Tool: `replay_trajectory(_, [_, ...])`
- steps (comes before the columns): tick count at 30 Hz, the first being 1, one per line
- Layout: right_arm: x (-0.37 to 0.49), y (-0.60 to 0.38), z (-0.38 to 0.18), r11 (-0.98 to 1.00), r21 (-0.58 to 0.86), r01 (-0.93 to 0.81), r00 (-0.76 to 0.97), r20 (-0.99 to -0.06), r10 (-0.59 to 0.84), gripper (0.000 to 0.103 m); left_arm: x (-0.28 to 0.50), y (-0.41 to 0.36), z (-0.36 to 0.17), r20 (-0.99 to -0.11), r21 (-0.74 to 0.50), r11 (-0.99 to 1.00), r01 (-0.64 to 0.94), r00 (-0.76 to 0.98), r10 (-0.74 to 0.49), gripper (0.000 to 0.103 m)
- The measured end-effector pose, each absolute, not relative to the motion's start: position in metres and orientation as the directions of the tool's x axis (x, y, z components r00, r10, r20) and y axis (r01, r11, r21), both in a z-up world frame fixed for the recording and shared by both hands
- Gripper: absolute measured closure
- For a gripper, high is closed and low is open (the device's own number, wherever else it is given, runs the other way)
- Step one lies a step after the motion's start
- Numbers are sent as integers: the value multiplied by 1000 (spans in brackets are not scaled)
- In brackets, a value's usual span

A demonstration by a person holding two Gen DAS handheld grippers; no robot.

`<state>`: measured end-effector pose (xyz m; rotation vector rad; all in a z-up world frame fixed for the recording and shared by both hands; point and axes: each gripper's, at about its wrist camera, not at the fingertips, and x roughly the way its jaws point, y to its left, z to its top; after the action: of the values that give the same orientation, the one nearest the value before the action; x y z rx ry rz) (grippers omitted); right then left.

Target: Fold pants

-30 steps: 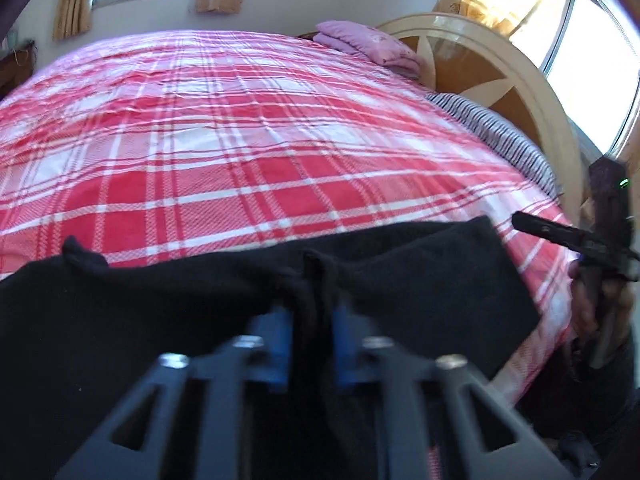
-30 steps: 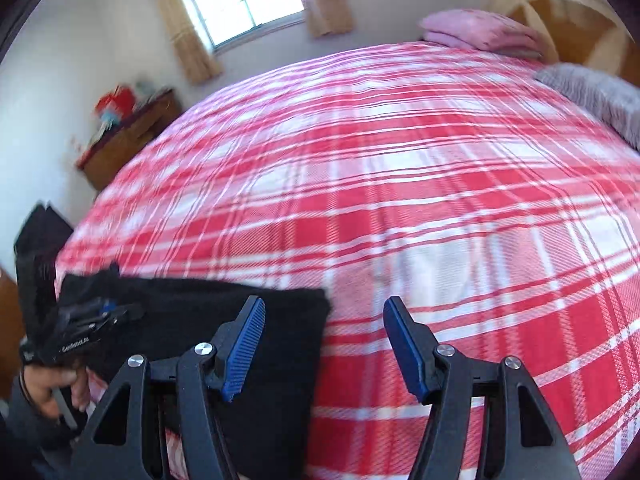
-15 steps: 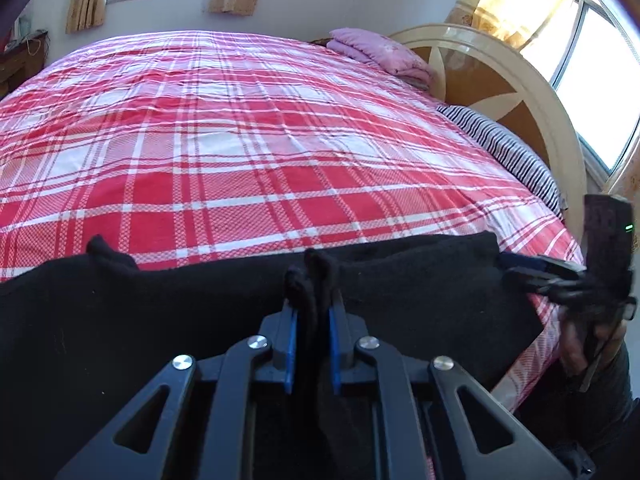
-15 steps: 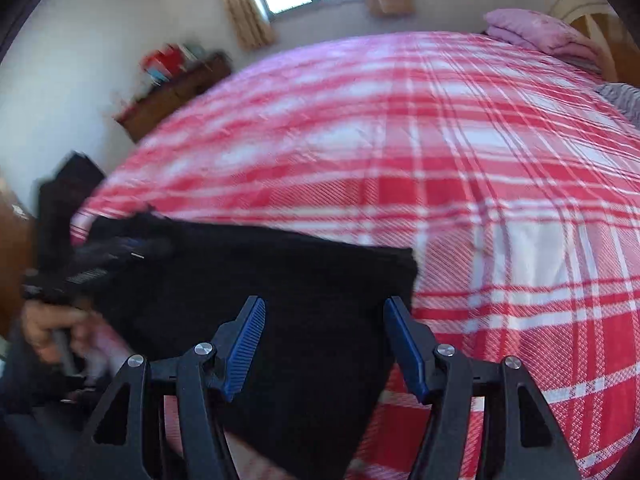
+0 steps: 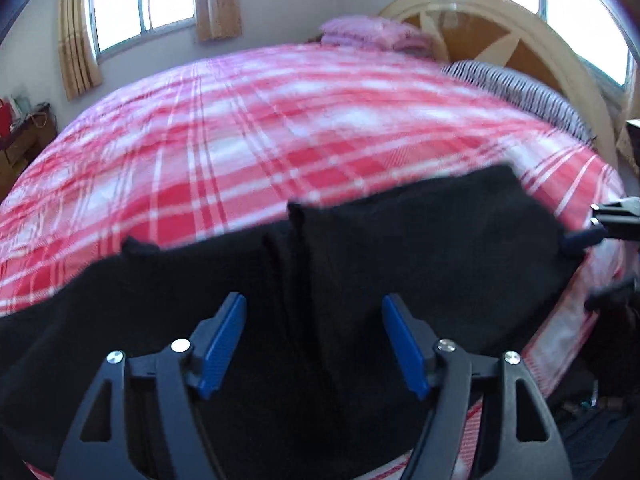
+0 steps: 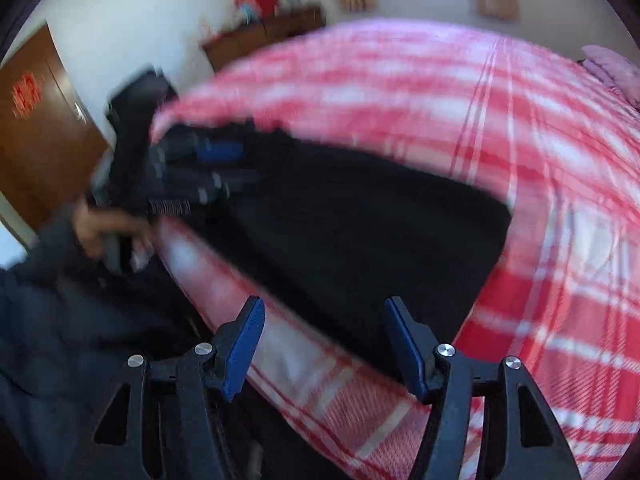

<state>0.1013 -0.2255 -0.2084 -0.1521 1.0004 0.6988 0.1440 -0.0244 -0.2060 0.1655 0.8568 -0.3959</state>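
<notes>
The black, soft, matte-fabric pants [image 5: 400, 248] lie flat along the near edge of the bed with the red-and-white plaid cover [image 5: 248, 128], and their long axis runs across you, left to right, parallel to that edge. In your left wrist view a raised crease or doubled-over ridge stands up in the cloth just ahead of your left claw [image 5: 314, 344], whose blue-padded jaws are spread wide and grip nothing; the fabric lies under and between them, with the ridge slightly left of the midline. In your right wrist view your right claw [image 6: 324, 344] is also spread and empty, poised above the bed's edge, with the square end of the pants [image 6: 360, 232] ahead of it and a little beyond the pads. So your left claw is plainly the nearer one, already over the cloth, while your right sits at the outer end, where the fabric stops short of the plaid. Both views are blurred, so I cannot tell whether that square end is waistband or hems. Judging by the flat, doubled look, the fold seems partly done; a next fold would likely carry one end along the long axis toward the other, and thick, limp cloth like this may slip or bunch if you pinch only the top layer. Beyond lie a pink folded blanket [image 5: 372, 32] and a cream wooden headboard [image 5: 532, 36]
</notes>
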Motion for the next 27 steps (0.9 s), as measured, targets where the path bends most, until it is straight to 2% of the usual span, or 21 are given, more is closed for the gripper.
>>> replay_trajectory(5, [102, -225, -200, 775, 202, -599, 353, -802, 482, 39, 145, -21, -207, -749, -36, 918, 395, 597, -287, 25])
replay_trajectory(9, [118, -222, -175, 806, 212, -553, 450, -738, 503, 39, 144, -22, -208, -747, -38, 921, 387, 601, -284, 24])
replay_trajectory(12, [152, -216, -171, 837, 276, -473, 486, -711, 509, 39, 144, -21, -208, -749, -41, 922, 384, 599, -283, 20])
replay_trajectory(14, [177, -208, -178, 871, 280, -404, 489, -738, 465, 39, 144, -19, -209, -749, -44, 923, 382, 599, -283, 15])
replay_trajectory(18, [207, -196, -205, 890, 289, -352, 434, -792, 429, 39, 143, -18, -210, -746, -44, 922, 385, 601, -286, 13])
replay_trajectory(24, [198, -194, -200, 901, 246, -357, 487, -775, 404, 38, 143, -20, -210, -744, -41, 922, 385, 604, -285, 11])
replay_trajectory(27, [184, -181, -191, 913, 159, -376, 538, -764, 355, 38, 143, -19, -209, -749, -43, 923, 382, 599, -282, 10])
